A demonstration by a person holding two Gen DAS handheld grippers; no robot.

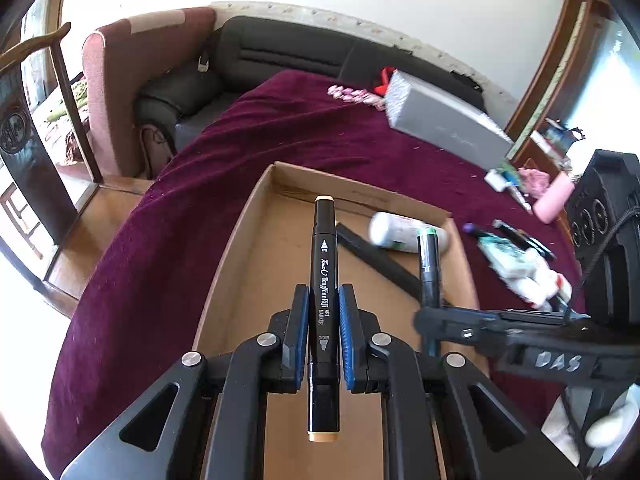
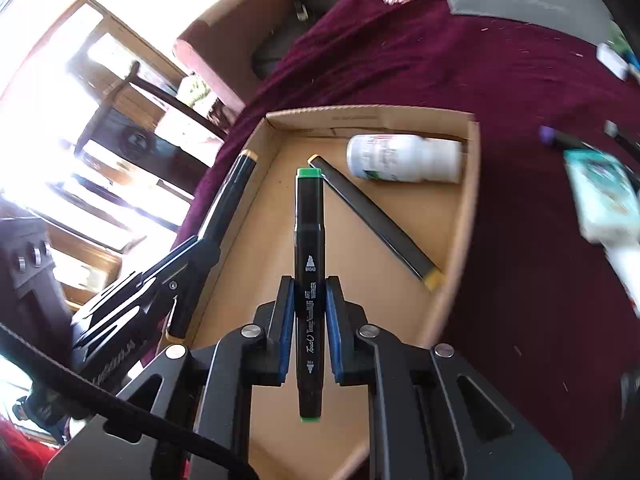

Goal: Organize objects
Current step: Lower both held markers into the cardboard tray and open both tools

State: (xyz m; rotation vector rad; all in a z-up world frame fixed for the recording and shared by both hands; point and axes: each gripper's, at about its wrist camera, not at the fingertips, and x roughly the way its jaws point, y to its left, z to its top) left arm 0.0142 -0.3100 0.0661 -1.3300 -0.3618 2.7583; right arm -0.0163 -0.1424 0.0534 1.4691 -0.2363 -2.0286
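A tan-capped marker is being held tight between the blue pads of the left gripper. The marker is pointing straight ahead, along the fingers, and it is being held over the cardboard box. A green-capped marker is being pinched the same way by the right gripper, also over the box, just beside the other one. In the left view the right gripper and its green marker are being seen at the right, a bit blurred.

Inside the box, a black marker with yellow ends is lying slanted on the floor of the box. Past it, a white bottle is lying on its side near the far wall. The box is being kept on a dark red cloth.

Farther right on the cloth, a purple-capped marker and a teal packet are lying outside the box, blurred. Farther back still, a grey box and some pink beads are lying near a black sofa.
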